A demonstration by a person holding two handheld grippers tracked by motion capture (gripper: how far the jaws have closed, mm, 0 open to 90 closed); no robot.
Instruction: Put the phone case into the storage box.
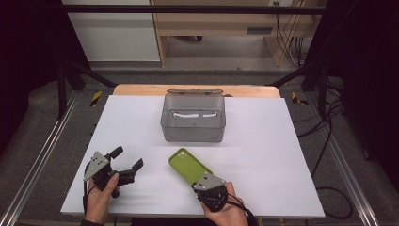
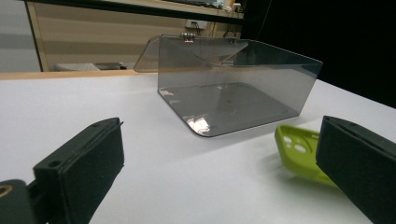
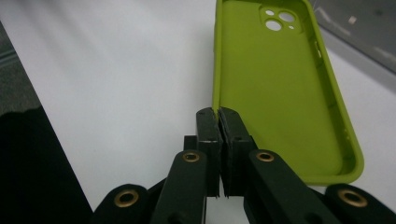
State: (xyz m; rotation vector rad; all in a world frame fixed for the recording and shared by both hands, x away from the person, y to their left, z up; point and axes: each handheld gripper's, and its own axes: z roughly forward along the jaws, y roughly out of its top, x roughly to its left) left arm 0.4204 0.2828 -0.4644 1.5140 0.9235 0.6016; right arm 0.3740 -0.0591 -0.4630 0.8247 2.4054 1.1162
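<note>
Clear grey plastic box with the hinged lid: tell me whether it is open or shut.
Open. The clear grey plastic box has its hinged lid swung back behind the rear wall, leaving the top uncovered.

My left gripper sits low near the table's front edge, its jaws spread wide and aimed toward the far side. My left hand wraps its handle from behind. My right gripper has its jaws pinched together, gripped by my right hand.

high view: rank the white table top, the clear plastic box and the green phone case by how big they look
1. white table top
2. clear plastic box
3. green phone case, partly covered by the right gripper
</note>
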